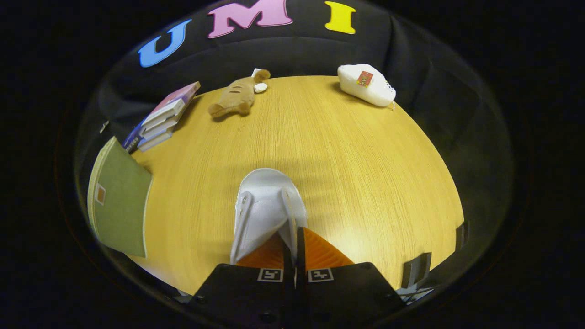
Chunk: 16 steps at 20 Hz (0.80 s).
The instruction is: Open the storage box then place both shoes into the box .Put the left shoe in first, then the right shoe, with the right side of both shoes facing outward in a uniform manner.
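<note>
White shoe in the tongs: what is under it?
Around the white shoe, pinched by the shut tongs, bare wooden table and a faint shadow show. The patch directly beneath is covered by the shoe itself, so nothing there can be told.

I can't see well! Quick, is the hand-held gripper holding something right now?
Hand-held gripper: fingers closed together, pinching the thin edge of a white shoe above the yellow wooden table.
</note>
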{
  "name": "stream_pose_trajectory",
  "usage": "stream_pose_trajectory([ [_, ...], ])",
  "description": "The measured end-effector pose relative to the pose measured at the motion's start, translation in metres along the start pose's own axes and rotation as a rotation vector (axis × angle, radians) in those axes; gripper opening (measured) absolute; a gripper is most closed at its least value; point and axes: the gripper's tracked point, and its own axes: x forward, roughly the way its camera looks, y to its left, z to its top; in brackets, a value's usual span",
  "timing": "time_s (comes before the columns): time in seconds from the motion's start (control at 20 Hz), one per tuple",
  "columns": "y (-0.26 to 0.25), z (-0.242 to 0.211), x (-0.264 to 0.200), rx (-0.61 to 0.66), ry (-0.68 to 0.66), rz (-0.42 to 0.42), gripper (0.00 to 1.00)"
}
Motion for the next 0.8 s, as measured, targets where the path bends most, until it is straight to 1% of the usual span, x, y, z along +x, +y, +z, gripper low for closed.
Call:
stream_pose_trajectory([
  [0.15, 0.018, 0.024, -0.034, 0.049, -0.024, 0.034, 0.05],
  [0.3, 0.065, 0.055, -0.075, 0.072, -0.046, 0.103, 0.05],
  [0.45, 0.134, 0.082, -0.112, 0.097, -0.052, 0.203, 0.05],
  [0.55, 0.182, 0.092, -0.13, 0.115, -0.036, 0.258, 0.05],
  [0.7, 0.249, 0.095, -0.149, 0.118, 0.01, 0.301, 0.05],
  [0.8, 0.291, 0.092, -0.152, 0.099, 0.027, 0.317, 0.05],
])
